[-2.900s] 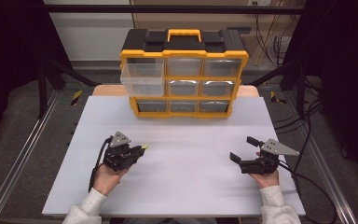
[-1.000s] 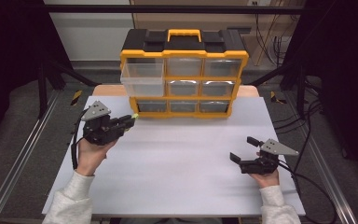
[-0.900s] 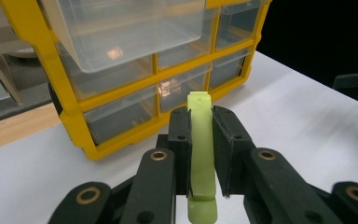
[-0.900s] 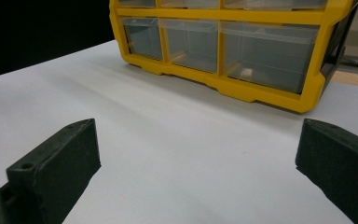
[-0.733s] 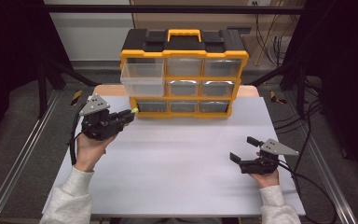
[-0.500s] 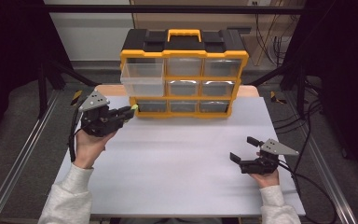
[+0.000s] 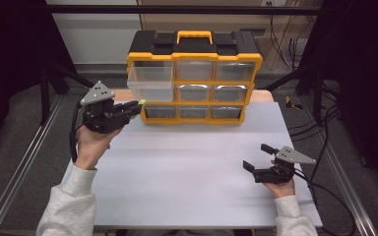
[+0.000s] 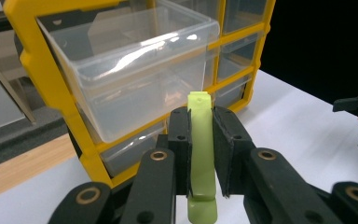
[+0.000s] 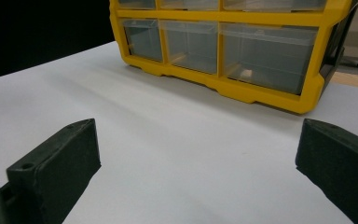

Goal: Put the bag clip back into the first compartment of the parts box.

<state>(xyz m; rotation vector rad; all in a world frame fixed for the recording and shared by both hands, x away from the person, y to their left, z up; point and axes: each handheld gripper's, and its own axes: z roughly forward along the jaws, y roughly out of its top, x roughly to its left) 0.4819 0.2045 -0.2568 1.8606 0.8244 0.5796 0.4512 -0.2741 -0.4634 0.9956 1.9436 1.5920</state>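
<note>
A yellow and black drawer cabinet (image 7: 194,73) stands at the back of the white table (image 7: 187,172). Its top left clear drawer (image 7: 150,82) is pulled out, seen close in the left gripper view as the clear drawer (image 8: 135,70). My left gripper (image 7: 137,104) is raised just left of and below that drawer, shut on a light green clip (image 8: 201,154) that stands upright between the pads. The green clip (image 7: 141,102) tip pokes out toward the cabinet. My right gripper (image 7: 257,157) rests low at the table's right, open, with nothing between its jaws.
The other clear drawers (image 9: 256,56) of the cabinet are pushed in; one bottom drawer holds a small pale piece (image 9: 246,73). Metal rails (image 7: 15,172) run beside the table. Cables (image 7: 325,147) trail at the right. Bare white tabletop lies between the two hands.
My left gripper has risen and moved up and back toward the pulled-out top left drawer with the green clip in it. The right gripper has stayed in place.
</note>
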